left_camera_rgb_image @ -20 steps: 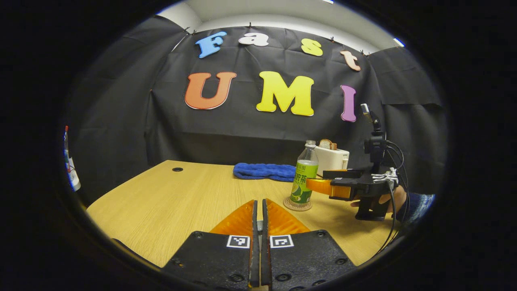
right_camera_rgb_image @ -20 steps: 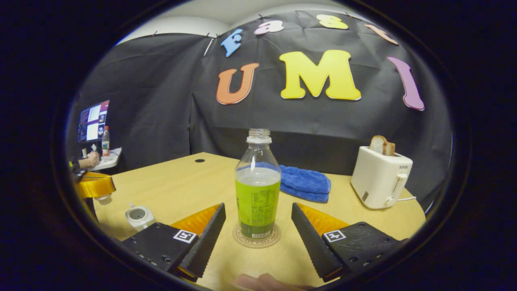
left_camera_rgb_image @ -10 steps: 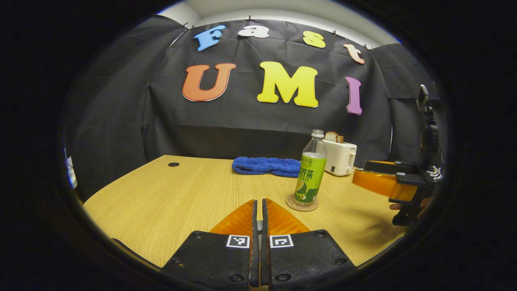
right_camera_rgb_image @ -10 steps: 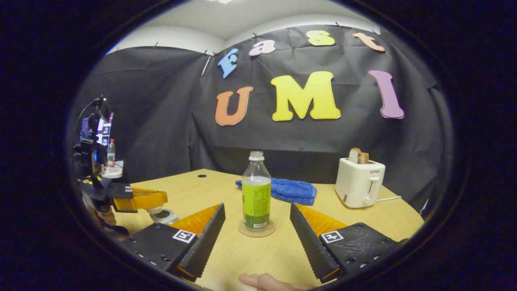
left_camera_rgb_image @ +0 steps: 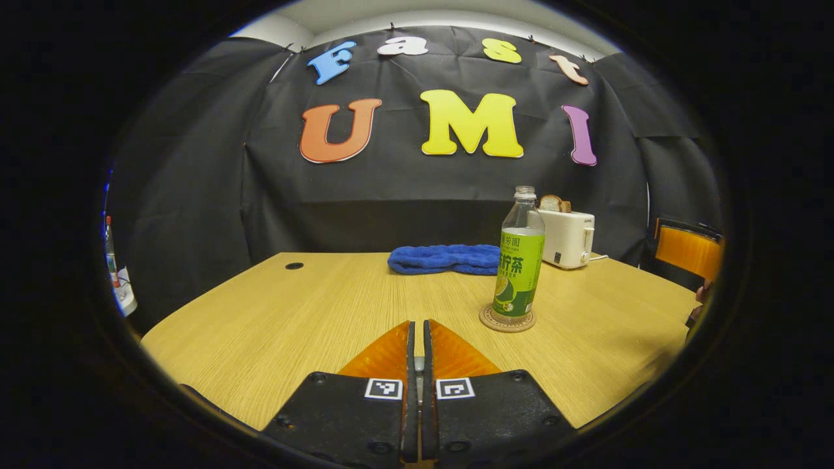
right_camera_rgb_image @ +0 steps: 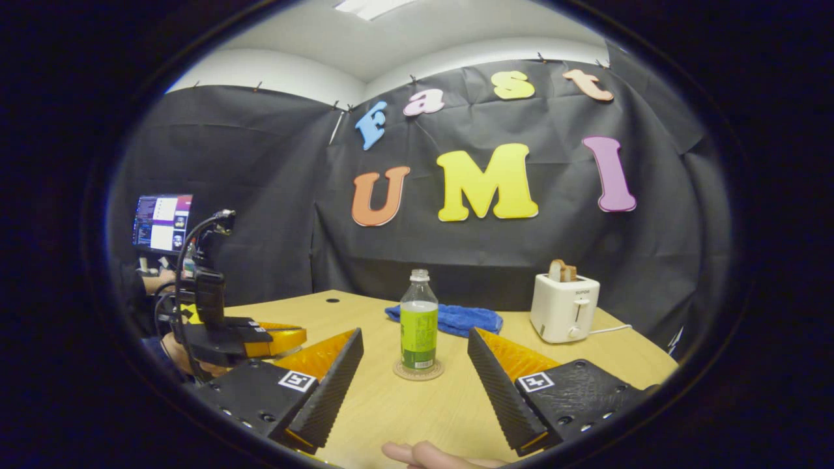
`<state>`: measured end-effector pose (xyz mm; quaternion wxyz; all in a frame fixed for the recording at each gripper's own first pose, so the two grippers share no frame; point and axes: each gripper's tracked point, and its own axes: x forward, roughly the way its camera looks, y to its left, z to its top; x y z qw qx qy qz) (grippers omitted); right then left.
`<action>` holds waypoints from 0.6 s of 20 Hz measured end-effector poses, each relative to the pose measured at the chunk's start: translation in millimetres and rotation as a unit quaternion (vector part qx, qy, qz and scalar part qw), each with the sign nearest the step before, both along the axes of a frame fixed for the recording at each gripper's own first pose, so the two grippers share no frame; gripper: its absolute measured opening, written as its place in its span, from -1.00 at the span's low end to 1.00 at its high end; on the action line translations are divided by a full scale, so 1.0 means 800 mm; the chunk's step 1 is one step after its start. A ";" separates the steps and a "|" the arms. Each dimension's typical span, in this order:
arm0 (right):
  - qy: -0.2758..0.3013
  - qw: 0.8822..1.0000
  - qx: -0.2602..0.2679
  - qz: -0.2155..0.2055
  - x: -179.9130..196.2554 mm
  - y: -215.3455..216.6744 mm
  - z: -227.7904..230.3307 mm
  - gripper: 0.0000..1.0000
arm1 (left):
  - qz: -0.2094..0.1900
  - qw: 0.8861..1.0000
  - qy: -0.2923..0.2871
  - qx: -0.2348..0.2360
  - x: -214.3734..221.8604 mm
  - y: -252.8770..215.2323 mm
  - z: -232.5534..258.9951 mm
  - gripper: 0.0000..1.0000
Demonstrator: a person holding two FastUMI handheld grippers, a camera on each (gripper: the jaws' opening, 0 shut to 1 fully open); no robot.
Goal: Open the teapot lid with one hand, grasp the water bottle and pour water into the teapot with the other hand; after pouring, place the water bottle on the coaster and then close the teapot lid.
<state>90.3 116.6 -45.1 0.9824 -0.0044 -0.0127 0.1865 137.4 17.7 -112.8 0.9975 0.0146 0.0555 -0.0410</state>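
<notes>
The water bottle (right_camera_rgb_image: 418,326), uncapped with a green label, stands upright on the round coaster (right_camera_rgb_image: 417,372) mid-table; the same bottle (left_camera_rgb_image: 519,260) and coaster (left_camera_rgb_image: 507,320) sit right of centre in the left gripper view. My right gripper (right_camera_rgb_image: 415,334) is open, pulled back from the bottle and touching nothing. My left gripper (left_camera_rgb_image: 417,324) is shut, with a pale sliver of the teapot lid in the slit. From the right gripper view the left gripper (right_camera_rgb_image: 296,337) hangs low at the table's left. The teapot is hidden behind my right gripper's finger.
A white toaster (right_camera_rgb_image: 563,316) with bread stands at the back right, a blue towel (right_camera_rgb_image: 449,319) lies behind the bottle. A monitor (right_camera_rgb_image: 163,221) glows beyond the table's left edge. A fingertip (right_camera_rgb_image: 423,453) shows at the bottom.
My right gripper has backed away from the bottle, which stays on the coaster. My left gripper carried the lid down over the teapot; the teapot has slipped behind my right finger.
</notes>
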 end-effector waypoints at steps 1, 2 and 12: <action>0.000 1.000 0.002 -0.001 -0.007 -0.004 0.000 0.92 | 0.004 1.000 0.000 -0.001 0.001 0.001 0.000 -0.91; -0.002 1.000 0.004 -0.003 -0.014 -0.008 0.001 0.92 | 0.008 1.000 -0.001 -0.002 0.003 0.002 -0.001 -0.89; -0.035 0.999 0.019 -0.036 -0.072 -0.061 0.016 0.94 | 0.039 0.999 0.016 0.015 0.010 0.000 -0.014 -0.75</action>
